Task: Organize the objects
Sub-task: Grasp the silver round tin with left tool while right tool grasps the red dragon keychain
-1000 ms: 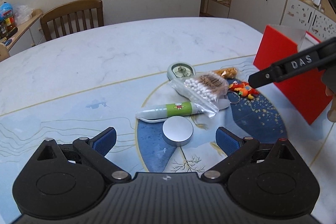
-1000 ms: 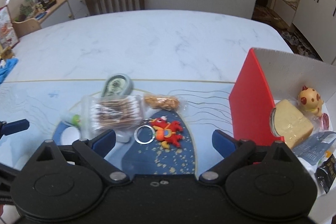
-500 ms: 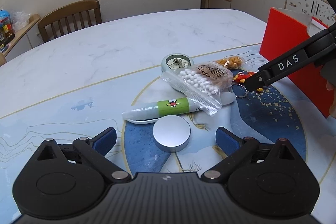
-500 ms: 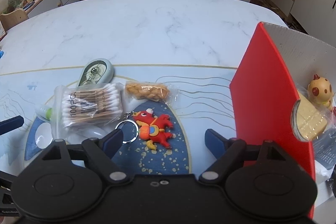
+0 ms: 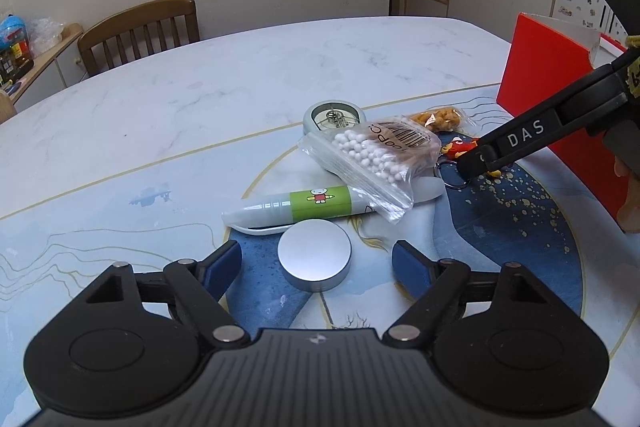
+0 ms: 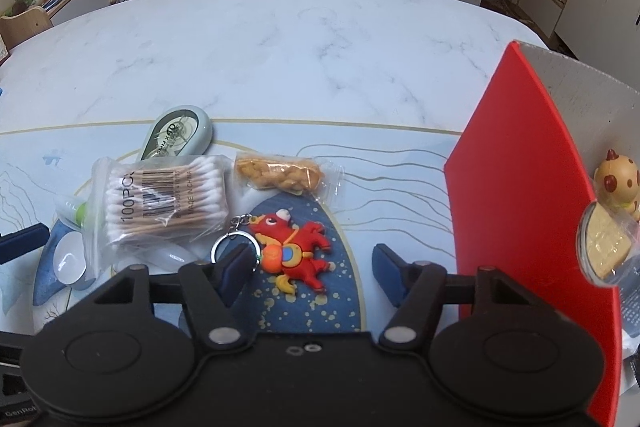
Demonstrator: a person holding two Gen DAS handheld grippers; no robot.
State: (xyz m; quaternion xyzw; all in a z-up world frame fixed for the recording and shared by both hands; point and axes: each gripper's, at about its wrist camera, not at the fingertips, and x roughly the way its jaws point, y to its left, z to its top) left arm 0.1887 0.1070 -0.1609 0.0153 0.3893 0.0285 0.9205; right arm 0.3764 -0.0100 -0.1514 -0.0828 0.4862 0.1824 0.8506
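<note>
Your left gripper (image 5: pixel 316 261) is spread wide, empty, low over the table (image 5: pixel 240 75), with the silver tin (image 5: pixel 315 254) between its fingertips. Just past the tin, at 12 o'clock, lies the green-banded tube (image 5: pixel 296 207), and beyond that the swab bag (image 5: pixel 374 159) rests on the tape dispenser (image 5: pixel 332 115).

Your right gripper (image 6: pixel 308 263) is also released and holds nothing; the red keychain (image 6: pixel 294 249) sits between its fingers, nearer the left one. At 12 o'clock past it is the snack packet (image 6: pixel 280 175). The red box (image 6: pixel 524 187) stands at 3 o'clock, holding a spotted toy (image 6: pixel 618 183).
</note>
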